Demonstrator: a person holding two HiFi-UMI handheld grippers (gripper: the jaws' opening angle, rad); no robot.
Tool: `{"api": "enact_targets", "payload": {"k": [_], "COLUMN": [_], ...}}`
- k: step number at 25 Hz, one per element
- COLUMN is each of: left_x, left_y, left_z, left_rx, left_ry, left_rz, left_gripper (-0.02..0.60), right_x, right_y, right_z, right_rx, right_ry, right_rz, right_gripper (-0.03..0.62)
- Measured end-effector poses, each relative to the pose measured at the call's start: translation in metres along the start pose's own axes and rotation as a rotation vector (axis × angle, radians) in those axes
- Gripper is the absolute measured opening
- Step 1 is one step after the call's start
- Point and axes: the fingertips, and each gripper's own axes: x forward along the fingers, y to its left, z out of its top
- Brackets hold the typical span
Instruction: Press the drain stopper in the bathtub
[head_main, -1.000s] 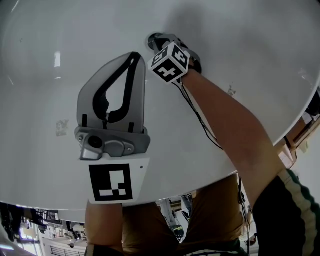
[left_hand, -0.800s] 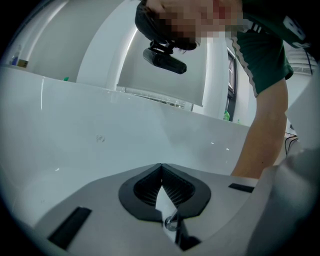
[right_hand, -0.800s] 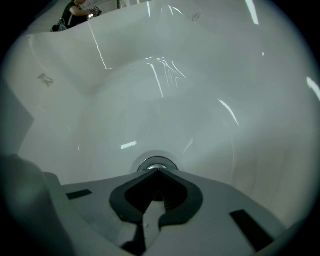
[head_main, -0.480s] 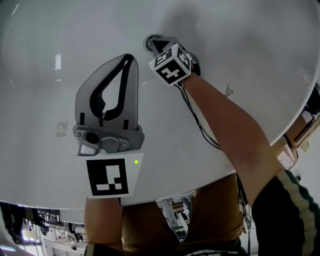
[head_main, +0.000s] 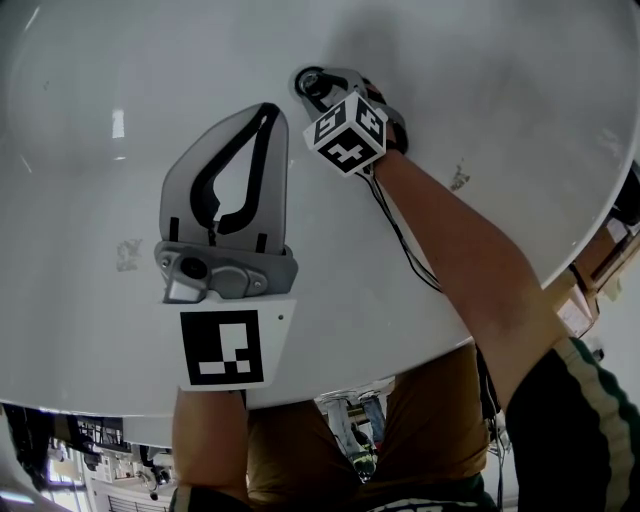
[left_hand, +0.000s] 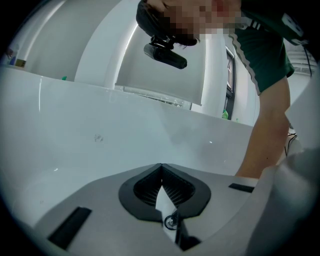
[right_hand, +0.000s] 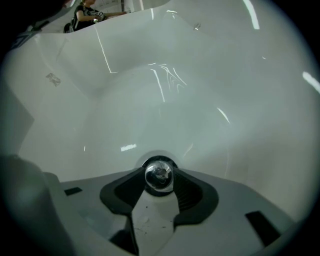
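The chrome drain stopper (right_hand: 159, 176) sits in the white bathtub floor (right_hand: 165, 105), and in the head view the stopper (head_main: 307, 82) is at top centre. My right gripper (head_main: 322, 86) (right_hand: 159, 169) points down at it. Its jaws are opening, and the stopper shows in the gap between the tips, with no pad seen pressing on it. My left gripper (head_main: 266, 112) (left_hand: 161, 166) hangs over bare tub to the left of the drain. Its tips meet and hold nothing.
The person's bare right forearm (head_main: 470, 270) reaches into the tub with a black cable (head_main: 400, 235) along it. Small scuff marks (head_main: 126, 254) dot the tub wall. The tub rim (head_main: 330, 388) curves along the bottom, with legs and room clutter beyond.
The right gripper's jaws have parted over the drain, so the stopper shows more. The left gripper has shifted only slightly.
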Motion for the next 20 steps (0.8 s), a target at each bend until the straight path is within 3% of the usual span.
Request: {"api": "enact_targets", "payload": {"k": [3, 9, 16, 20], "left_x": [0.0, 0.0, 0.0, 0.0], "left_y": [0.0, 0.001, 0.003, 0.0], "left_z": [0.001, 0.004, 0.005, 0.002], "left_rx": [0.003, 0.008, 0.01, 0.01], "left_ry": [-0.006, -0.014, -0.009, -0.006], "left_rz": [-0.002, 0.0, 0.018, 0.005], "left_gripper": [0.007, 0.008, 0.007, 0.007], "right_x": [0.005, 0.008, 0.012, 0.018], "right_y": [0.002, 0.009, 0.016, 0.017], "right_z": [-0.002, 0.002, -0.003, -0.007], "right_rx": [-0.077, -0.389, -0.686, -0.749], "right_ry": [0.026, 0.073, 0.188, 0.216], "right_rz": [0.002, 0.009, 0.092, 0.112], "right_gripper": [0.186, 0.186, 0.209, 0.209]}}
